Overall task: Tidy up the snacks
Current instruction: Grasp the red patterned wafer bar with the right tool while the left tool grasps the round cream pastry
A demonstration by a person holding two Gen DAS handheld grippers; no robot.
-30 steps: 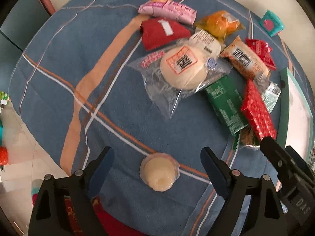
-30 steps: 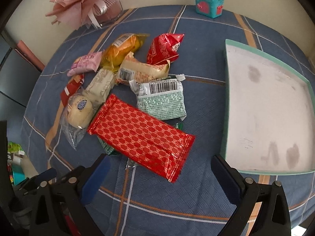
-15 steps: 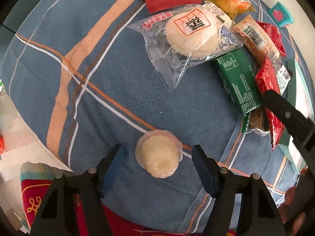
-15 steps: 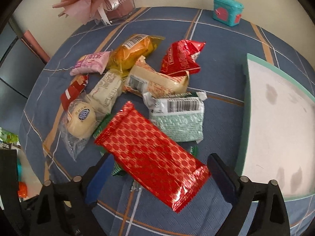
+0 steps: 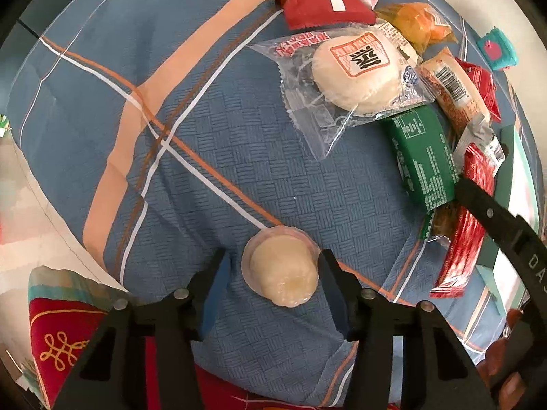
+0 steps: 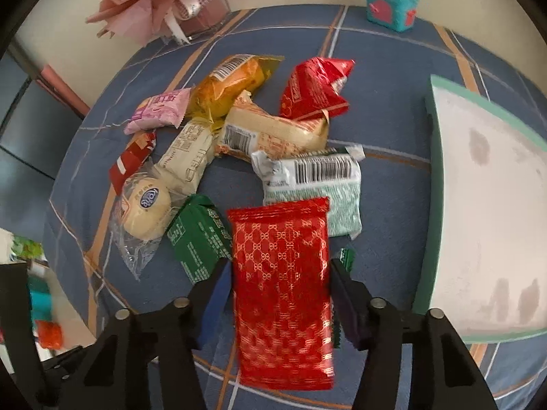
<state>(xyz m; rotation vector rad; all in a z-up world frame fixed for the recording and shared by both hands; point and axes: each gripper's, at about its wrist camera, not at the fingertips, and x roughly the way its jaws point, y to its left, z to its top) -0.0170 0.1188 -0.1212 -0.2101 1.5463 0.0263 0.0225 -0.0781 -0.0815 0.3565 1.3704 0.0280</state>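
Note:
A pale jelly cup (image 5: 280, 273) lies alone on the blue checked tablecloth (image 5: 212, 157) near its front edge. My left gripper (image 5: 271, 270) points down around the cup, jaws closing. The right pad touches the cup's rim and a gap shows at the left pad. In the right wrist view a long red patterned packet (image 6: 282, 287) lies lengthwise between the fingers of my right gripper (image 6: 278, 273). Its jaws are closing and both pads meet the packet's long edges. The left wrist view shows that packet (image 5: 475, 205) under a black finger.
A pile of snacks fills the cloth's middle: a wrapped bun (image 5: 355, 71), a green packet (image 6: 198, 239), a barcode pouch (image 6: 314, 184), and orange, pink and red packs. A teal-rimmed white tray (image 6: 495, 205) lies right. A pink bouquet (image 6: 164, 3) and teal box (image 6: 389, 5) stand behind.
My left gripper came down over the jelly cup and its jaws narrowed around it. The right jaws narrowed onto the red packet, which turned from slanted to in line with the fingers.

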